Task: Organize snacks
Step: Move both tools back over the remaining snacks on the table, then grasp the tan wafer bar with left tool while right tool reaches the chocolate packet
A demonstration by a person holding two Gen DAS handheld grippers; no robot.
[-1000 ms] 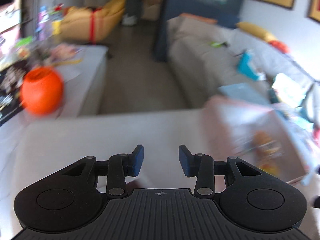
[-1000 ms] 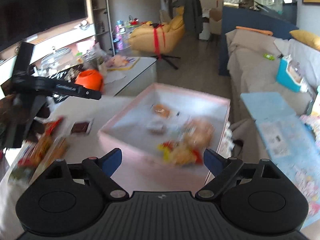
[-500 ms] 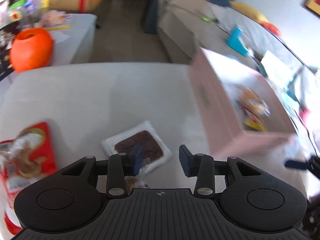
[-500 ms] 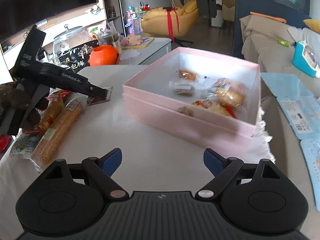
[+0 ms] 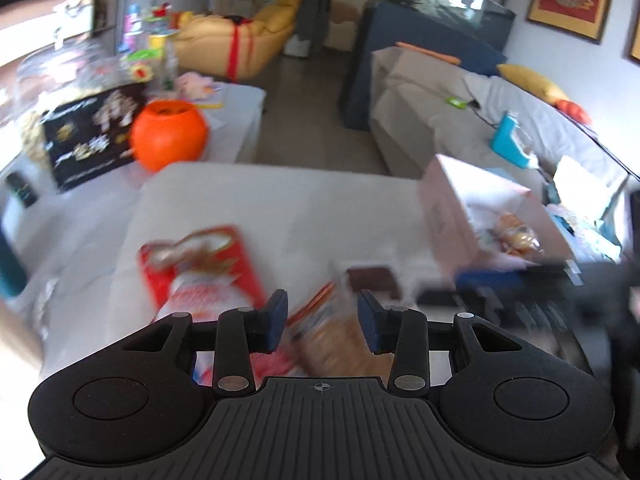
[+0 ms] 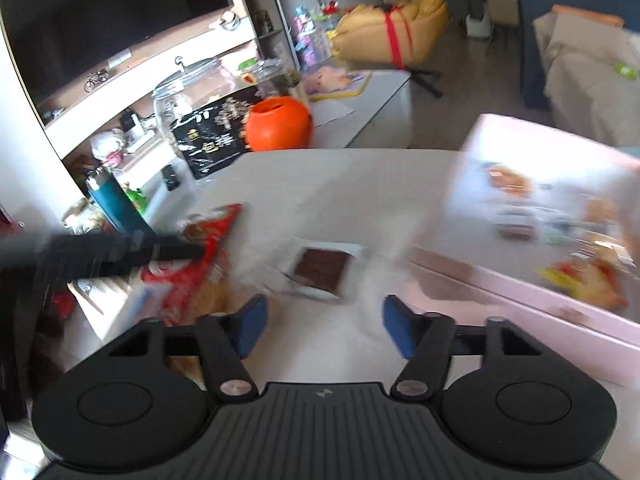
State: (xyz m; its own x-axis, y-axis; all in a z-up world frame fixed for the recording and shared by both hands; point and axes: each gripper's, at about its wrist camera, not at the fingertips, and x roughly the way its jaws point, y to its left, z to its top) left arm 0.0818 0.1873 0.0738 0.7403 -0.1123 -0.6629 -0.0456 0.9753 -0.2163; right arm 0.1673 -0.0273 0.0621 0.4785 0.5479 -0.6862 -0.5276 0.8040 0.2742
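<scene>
A pink box (image 6: 532, 296) with several snacks in it stands on the white table's right side; it also shows in the left wrist view (image 5: 452, 208). A wrapped brown chocolate snack (image 6: 322, 266) lies mid-table, also in the left wrist view (image 5: 374, 280). A red snack bag (image 5: 200, 264) and a clear pack of brown biscuits (image 5: 336, 340) lie at the left. My left gripper (image 5: 322, 322) is open, its jaws on either side of the biscuit pack. My right gripper (image 6: 323, 326) is open and empty, just short of the chocolate snack.
An orange pumpkin pot (image 5: 168, 134), a black printed box (image 6: 212, 136) and a glass jar (image 6: 188, 92) stand beyond the table's far left edge. A teal bottle (image 6: 114, 204) stands at the left. A grey sofa (image 5: 460, 120) lies behind the box.
My left gripper has drawn back over the biscuit pack, with the red bag ahead of it. My right gripper has swung left from the pink box toward the chocolate snack.
</scene>
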